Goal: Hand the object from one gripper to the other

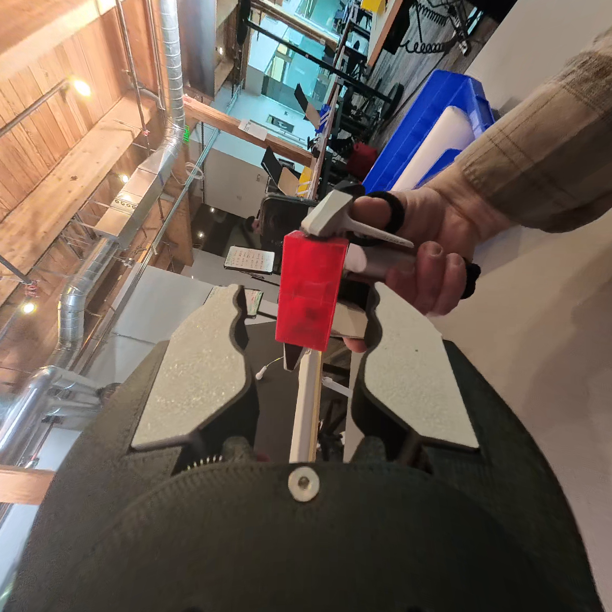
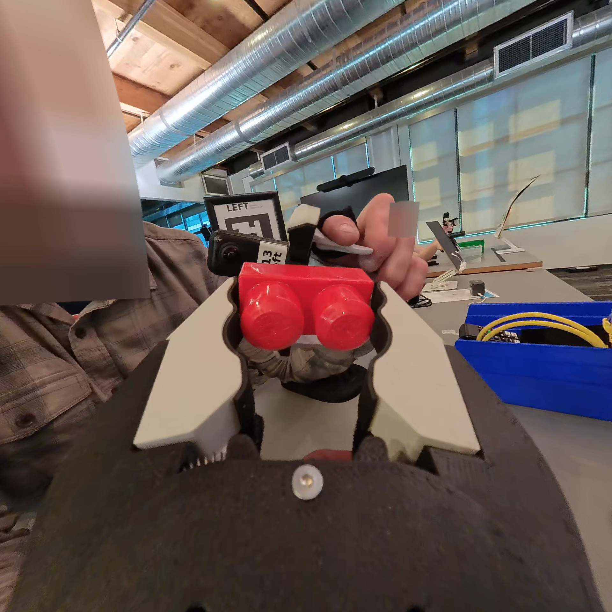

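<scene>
Right hand-held gripper [image 2: 306, 309] around studded red brick [image 2: 306, 306]

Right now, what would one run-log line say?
phase: handover | right gripper: shut on red two-stud block | left gripper: open around block

- red block [image 1: 309, 291]: far side hidden in the left wrist view; contact with the right gripper [image 1: 326, 284] behind it mostly covered, grip there can't be confirmed.
- red block [image 2: 306, 306] in the right wrist view: rear face and lower edge hidden behind its own two studs.
- left gripper [image 2: 299, 238]: only one finger shows past the block; its fingertips are covered.
- blue bin [image 2: 530, 374]: cut off by right edge; contents partly hidden.
- blue bin [image 1: 427, 122]: partly behind a plaid sleeve [image 1: 536, 145].
</scene>
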Action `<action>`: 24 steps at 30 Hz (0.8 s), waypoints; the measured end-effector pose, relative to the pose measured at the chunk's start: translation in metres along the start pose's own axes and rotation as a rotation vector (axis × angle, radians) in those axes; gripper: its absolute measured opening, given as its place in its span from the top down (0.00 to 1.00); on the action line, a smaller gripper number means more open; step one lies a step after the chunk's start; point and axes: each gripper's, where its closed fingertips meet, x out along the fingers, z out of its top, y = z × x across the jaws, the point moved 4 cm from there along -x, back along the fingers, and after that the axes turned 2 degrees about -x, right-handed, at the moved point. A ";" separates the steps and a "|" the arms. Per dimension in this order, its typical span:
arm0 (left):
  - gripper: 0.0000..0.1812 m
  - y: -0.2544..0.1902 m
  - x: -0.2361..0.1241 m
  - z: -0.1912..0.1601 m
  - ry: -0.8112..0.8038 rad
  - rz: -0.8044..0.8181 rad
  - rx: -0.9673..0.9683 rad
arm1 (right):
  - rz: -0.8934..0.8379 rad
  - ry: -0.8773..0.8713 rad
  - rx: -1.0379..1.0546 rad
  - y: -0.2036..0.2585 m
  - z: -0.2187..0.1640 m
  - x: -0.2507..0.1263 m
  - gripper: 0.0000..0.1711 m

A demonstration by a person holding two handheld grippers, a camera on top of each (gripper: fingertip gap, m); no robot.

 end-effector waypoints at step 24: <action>0.80 0.021 0.001 -0.046 0.309 0.129 0.079 | -0.352 0.089 -0.119 -0.022 0.016 -0.011 0.51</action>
